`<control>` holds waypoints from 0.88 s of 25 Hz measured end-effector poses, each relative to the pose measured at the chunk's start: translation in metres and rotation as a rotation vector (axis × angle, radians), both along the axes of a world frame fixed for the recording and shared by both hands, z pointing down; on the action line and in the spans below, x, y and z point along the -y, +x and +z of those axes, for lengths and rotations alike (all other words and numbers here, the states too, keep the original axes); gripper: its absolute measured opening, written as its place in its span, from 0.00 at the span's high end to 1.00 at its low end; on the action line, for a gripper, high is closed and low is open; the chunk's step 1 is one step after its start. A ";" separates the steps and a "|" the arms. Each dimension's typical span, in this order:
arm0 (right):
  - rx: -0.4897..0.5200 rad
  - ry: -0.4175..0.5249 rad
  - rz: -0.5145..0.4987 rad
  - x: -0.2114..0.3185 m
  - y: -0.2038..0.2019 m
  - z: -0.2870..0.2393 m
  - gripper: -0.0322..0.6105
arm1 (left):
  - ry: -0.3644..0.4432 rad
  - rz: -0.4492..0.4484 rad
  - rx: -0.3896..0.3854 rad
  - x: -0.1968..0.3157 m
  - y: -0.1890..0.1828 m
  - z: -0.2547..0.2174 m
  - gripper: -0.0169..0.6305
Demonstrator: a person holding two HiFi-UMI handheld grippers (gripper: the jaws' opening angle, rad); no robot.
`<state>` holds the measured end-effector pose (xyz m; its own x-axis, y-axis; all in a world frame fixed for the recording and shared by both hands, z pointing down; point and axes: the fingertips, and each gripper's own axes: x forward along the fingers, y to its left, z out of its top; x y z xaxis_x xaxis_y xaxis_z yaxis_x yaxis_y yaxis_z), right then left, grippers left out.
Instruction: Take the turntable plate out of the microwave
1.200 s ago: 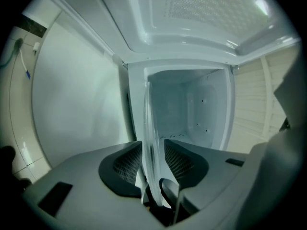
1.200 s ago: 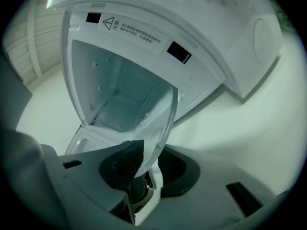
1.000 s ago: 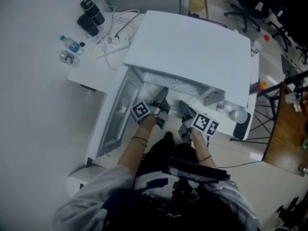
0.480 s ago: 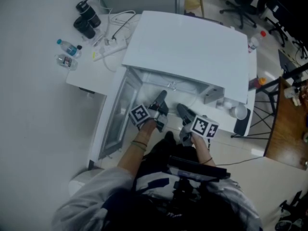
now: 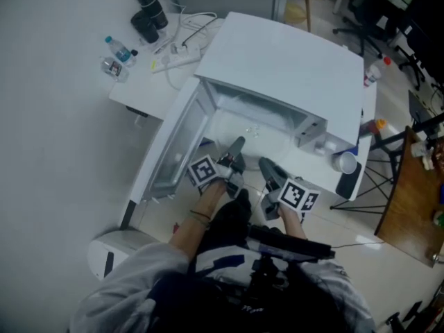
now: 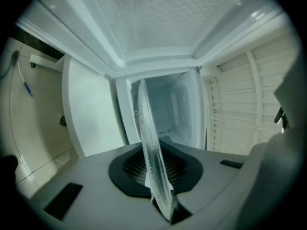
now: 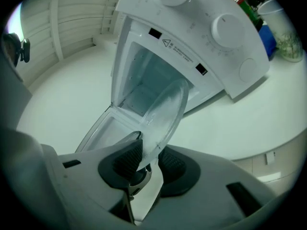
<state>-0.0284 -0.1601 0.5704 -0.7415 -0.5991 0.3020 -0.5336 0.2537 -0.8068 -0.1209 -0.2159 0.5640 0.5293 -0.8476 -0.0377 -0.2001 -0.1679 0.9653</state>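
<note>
- Microwave: white cabinet at the centre of the head view, standing on a white bench. Its door hangs open toward the left of the frame, and the pale cavity faces the person.
- Turntable plate: clear glass disc held by its near rim between both grippers, in front of the open cavity, with its far rim toward the opening. In the left gripper view it appears edge-on, running up the middle of the frame. In the right gripper view its face shows, leaning to the upper right. In the head view the glass is nearly invisible, so how far it has cleared the cavity cannot be told.
- Left gripper: jaws closed on the plate's rim, with the dark ribbed pads against the glass.
- Right gripper: jaws clamped on the plate's rim, one pad on each side of the glass.
- Left marker cube and right marker cube: side by side at lower centre of the head view, with the jaw tips directed at the cavity.
- Control knobs: round and white, at the upper right of the right gripper view.
- Bench items, head view: water bottles, black flask and power strip at upper left; pale cup at the right of the microwave.
</note>
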 end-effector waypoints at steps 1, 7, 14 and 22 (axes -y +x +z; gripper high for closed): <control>0.000 0.009 -0.012 -0.006 0.002 -0.003 0.77 | 0.016 -0.003 -0.018 -0.007 0.004 -0.007 0.94; 0.015 0.049 -0.080 -0.054 0.023 -0.021 0.77 | 0.010 -0.059 0.019 -0.062 0.022 -0.021 0.93; -0.009 0.097 -0.129 -0.105 0.055 -0.035 0.77 | 0.098 -0.107 -0.024 -0.117 0.054 -0.044 0.93; -0.002 0.129 -0.149 -0.157 0.087 -0.044 0.77 | 0.136 -0.134 -0.030 -0.172 0.085 -0.058 0.93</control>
<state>0.0581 -0.0030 0.5261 -0.8245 -0.5166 0.2309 -0.4836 0.4315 -0.7615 -0.0360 -0.0443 0.5058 0.4089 -0.8964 -0.1711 -0.2011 -0.2714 0.9412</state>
